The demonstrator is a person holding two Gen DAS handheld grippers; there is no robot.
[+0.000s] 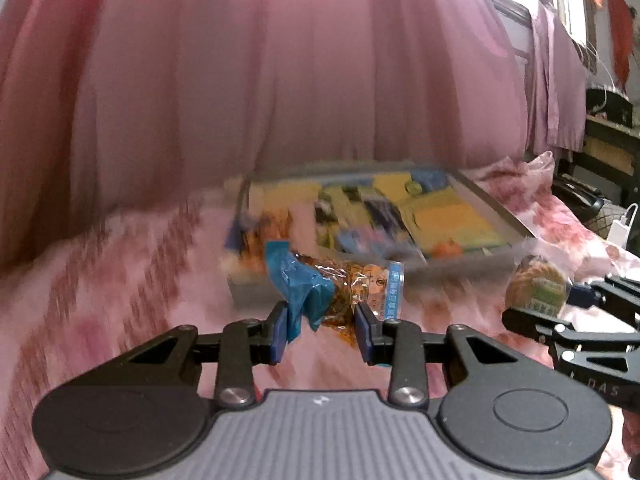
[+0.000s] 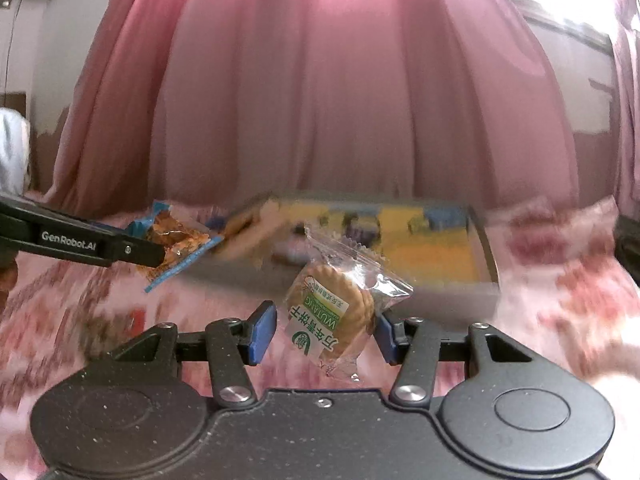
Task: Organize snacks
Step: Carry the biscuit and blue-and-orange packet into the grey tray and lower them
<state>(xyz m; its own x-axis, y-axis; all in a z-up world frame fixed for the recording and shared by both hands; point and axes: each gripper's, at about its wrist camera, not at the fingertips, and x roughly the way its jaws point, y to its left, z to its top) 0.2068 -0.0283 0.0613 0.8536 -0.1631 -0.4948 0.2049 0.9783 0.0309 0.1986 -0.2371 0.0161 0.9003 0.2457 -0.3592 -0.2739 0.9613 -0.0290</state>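
Left gripper (image 1: 322,330) level, lifted over pink floral cloth (image 1: 120,300), clamping blue-and-clear crinkly snack packet (image 1: 336,286), right gripper (image 2: 325,330) alongside pinching clear round-biscuit packet (image 2: 334,314) labelled WUTANG, grey snack tray (image 2: 486,240) just beyond

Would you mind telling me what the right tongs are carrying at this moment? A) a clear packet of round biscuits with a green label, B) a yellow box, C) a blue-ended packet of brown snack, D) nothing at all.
A: in the right wrist view the right tongs hold a clear biscuit packet with a green label, while the blue-ended snack packet sits in the left tongs.
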